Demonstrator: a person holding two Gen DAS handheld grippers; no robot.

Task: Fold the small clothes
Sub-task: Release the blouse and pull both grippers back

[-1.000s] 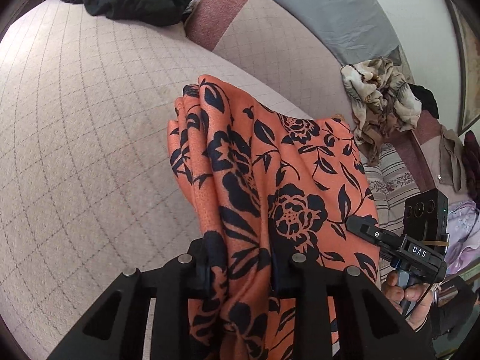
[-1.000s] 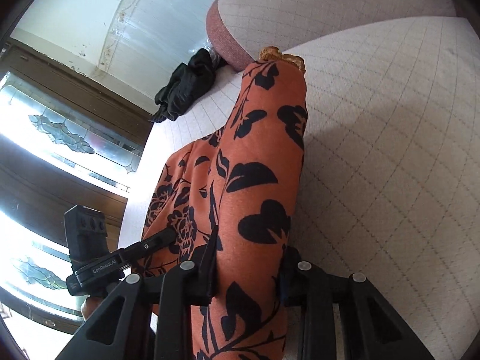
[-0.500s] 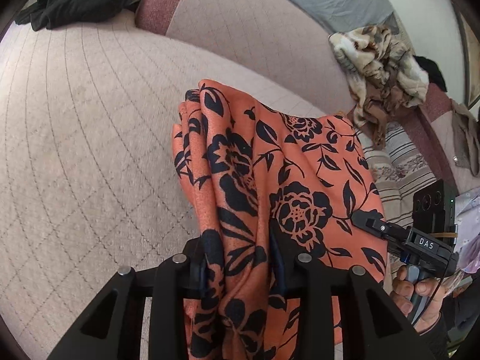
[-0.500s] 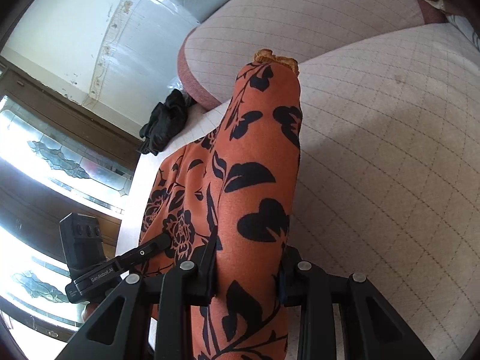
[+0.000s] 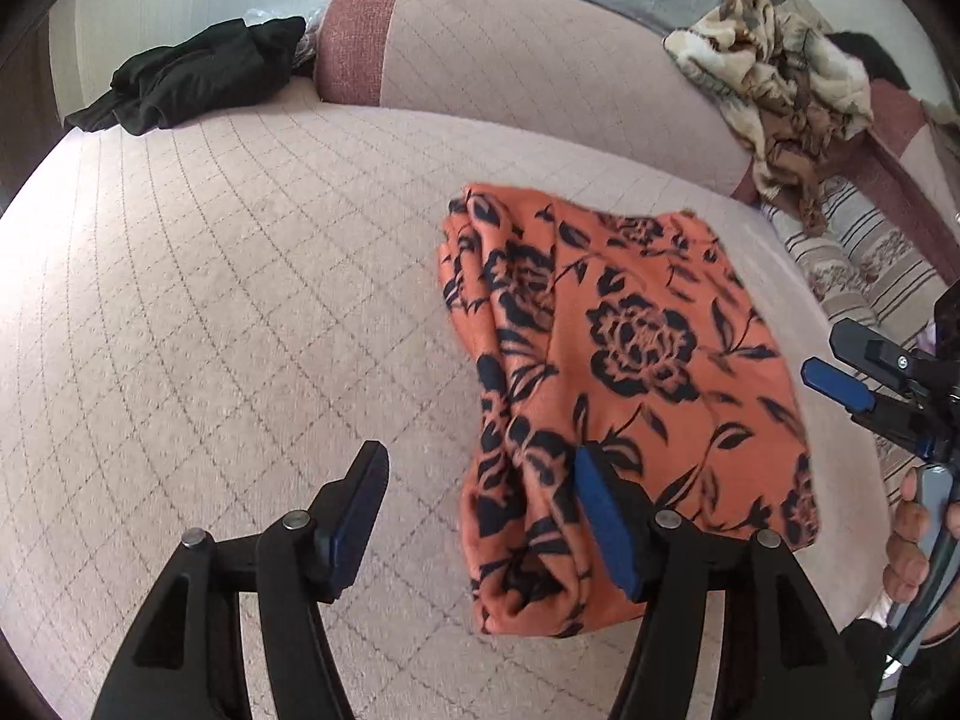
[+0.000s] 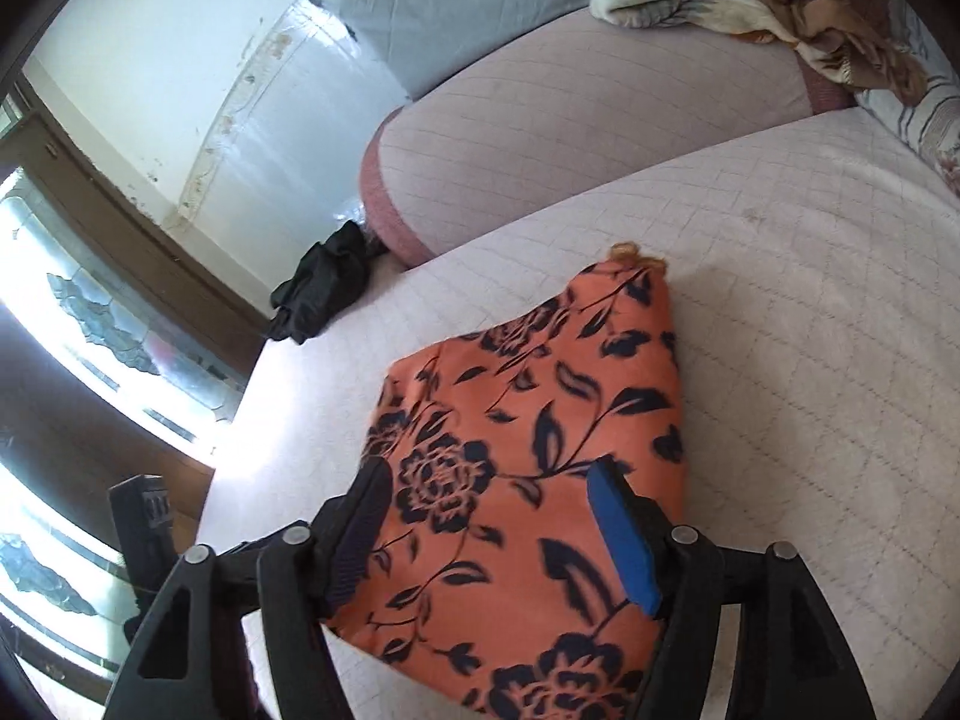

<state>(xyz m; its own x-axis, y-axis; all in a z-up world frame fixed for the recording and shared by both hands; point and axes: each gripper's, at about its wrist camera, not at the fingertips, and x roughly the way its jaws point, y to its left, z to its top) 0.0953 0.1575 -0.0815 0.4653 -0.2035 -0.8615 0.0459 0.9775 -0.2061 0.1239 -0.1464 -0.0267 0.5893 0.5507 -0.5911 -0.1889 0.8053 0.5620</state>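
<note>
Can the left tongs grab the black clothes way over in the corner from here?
Probably not yet. The left tongs, whose jaws have just been opening, hang by the orange flowery cloth. The black clothes lie far across the bare cushion; nothing blocks the way.

Place: a home, a lived-in bedroom or sitting room.
Surface: a wide bed [image 5: 240,312] under a pale pink quilted cover stitched in a grid.
Bolster: a long pink cushion [image 5: 516,54] with a darker red end lies along the far side.
Clothes: a black garment [image 5: 192,81] in a heap, a crumpled beige floral blanket [image 5: 774,72], and an orange floral garment [image 5: 630,360] lying folded.
Window: patterned glass panes [image 6: 90,312] in dark wood frames.
Wall: plain white wall [image 6: 180,60], scuffed.
</note>
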